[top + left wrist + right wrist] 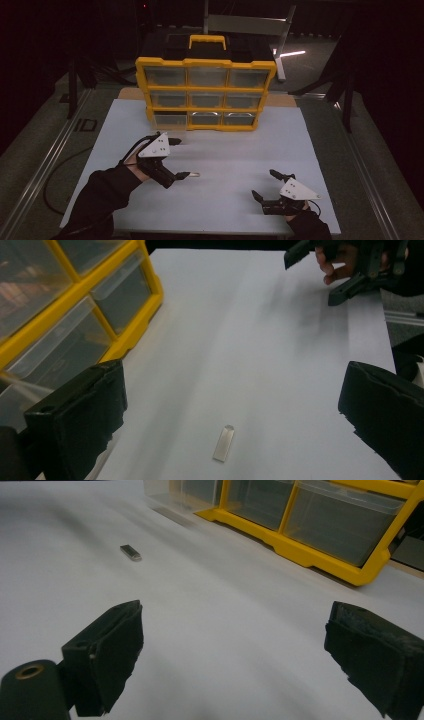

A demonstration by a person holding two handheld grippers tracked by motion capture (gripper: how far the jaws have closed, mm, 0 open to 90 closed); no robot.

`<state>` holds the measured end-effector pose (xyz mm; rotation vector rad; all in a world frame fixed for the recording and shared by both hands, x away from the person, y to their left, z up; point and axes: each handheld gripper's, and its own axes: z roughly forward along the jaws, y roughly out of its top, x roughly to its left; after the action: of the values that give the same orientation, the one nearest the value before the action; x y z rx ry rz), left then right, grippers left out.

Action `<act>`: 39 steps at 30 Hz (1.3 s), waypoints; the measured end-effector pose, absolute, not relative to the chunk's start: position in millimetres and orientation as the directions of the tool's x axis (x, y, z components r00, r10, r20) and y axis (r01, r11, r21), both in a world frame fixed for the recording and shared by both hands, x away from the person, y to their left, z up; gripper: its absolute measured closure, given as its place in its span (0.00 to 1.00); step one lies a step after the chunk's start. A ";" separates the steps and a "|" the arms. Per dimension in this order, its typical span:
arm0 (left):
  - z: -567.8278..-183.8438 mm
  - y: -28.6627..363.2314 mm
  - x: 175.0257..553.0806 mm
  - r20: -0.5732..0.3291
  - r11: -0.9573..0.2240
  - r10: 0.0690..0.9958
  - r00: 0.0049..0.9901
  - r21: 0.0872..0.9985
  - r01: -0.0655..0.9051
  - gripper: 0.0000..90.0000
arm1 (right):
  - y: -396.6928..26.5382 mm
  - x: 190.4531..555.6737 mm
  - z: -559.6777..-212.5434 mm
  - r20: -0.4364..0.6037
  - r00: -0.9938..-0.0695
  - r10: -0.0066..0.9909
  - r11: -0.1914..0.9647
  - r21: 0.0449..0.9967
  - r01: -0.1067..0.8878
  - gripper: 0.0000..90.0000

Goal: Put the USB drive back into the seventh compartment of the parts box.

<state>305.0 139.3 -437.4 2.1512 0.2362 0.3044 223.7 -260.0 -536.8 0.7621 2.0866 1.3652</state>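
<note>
A small flat metal piece (194, 174) lies on the white board (225, 200). My left gripper (181, 159) is open just left of it; in the left gripper view the piece (224, 442) lies on the board between the wide-apart jaws of the gripper (232, 405), touching neither. My right gripper (264, 183) stands open at the front right with nothing in it. In the right gripper view the piece (131, 552) is far ahead to the left of that gripper (240, 650). The yellow drawer cabinet (205, 92) stands at the back of the board.
The cabinet's bottom-left clear drawer (169, 120) sticks out a little from its frame (300, 555). The cabinet front (60, 315) is close on my left gripper's left. A person's hand with the right gripper (345, 265) shows far off. Metal rails run along both table sides.
</note>
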 end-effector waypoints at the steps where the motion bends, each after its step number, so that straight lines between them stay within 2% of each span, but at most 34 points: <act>1: -438.5 138.0 305.7 0.125 -0.560 0.280 0.952 0.827 0.056 0.00 | -260.0 224.0 -537.1 -0.121 -0.701 0.702 0.329 0.929 0.169 0.10; 13: -461.5 120.9 312.7 0.090 -0.588 0.250 0.964 0.805 0.077 0.00 | -259.9 224.0 -537.2 -0.112 -0.705 0.700 0.325 0.929 0.176 0.10; 17: -469.8 116.7 313.8 0.104 -0.601 0.259 0.960 0.795 0.076 0.00 | -259.9 223.8 -537.4 -0.111 -0.705 0.701 0.325 0.929 0.176 0.10; 28: -491.6 113.0 320.9 0.048 -0.620 0.251 0.967 0.775 0.123 0.00 | -260.1 224.3 -537.9 -0.110 -0.706 0.700 0.325 0.929 0.177 0.10; 39: -510.1 112.2 327.0 0.037 -0.651 0.252 0.967 0.746 0.141 0.07 | -259.8 224.8 -538.6 -0.111 -0.707 0.698 0.327 0.928 0.177 0.10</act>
<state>327.0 112.2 -510.1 2.2882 0.2742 0.1740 224.8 -259.8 -538.6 0.7678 2.0961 1.3737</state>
